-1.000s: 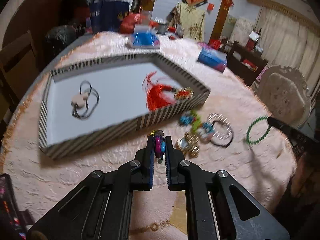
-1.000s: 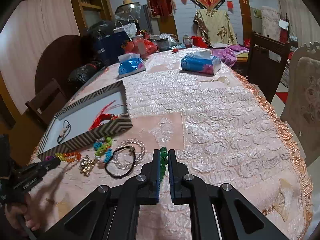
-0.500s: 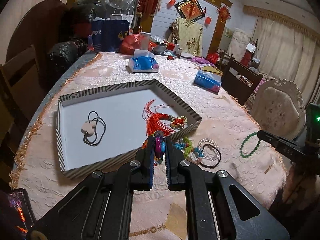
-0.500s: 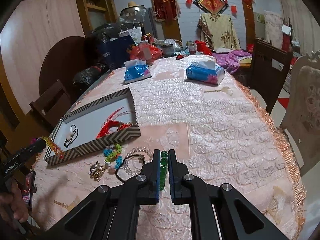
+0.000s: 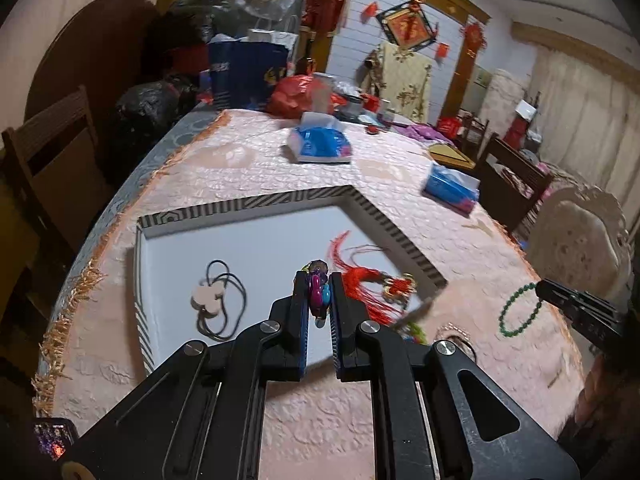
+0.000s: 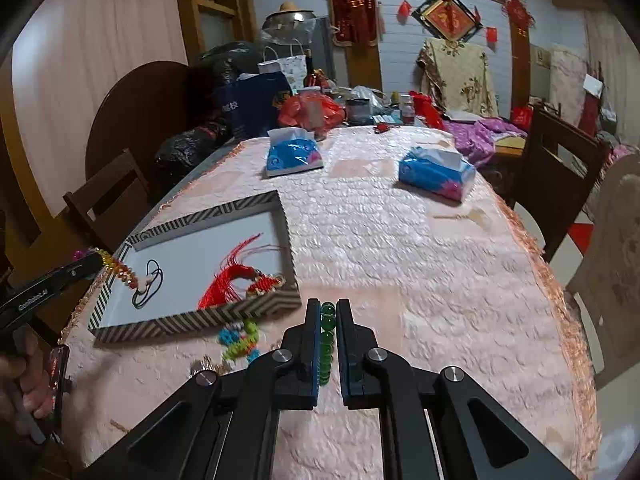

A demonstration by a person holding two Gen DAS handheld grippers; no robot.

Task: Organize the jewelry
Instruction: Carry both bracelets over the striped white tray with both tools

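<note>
— Left tongs (image 5: 319, 294) clenched on a multicoloured plastic-bead bracelet (image 5: 318, 290), held above the white floor of the shallow striped-rim cardboard tray (image 5: 256, 202). Right tongs (image 6: 328, 334) clamped on a green glass-bead bracelet (image 6: 327, 344), hung over the pink embossed cloth of the surface (image 6: 420, 280), just off the tray's near corner.

— Risks?

— Thin pinch on round beads: likely to slip with any jolt, then roll off toward the fringed edge. Loose loop of the multicoloured strand could snag the red tasselled knot charm (image 5: 372, 284) or the black cord with its pale wooden pendant (image 5: 208, 300) already inside. Blurred picture hinted at quick travel; could overshoot the rim.
</note>
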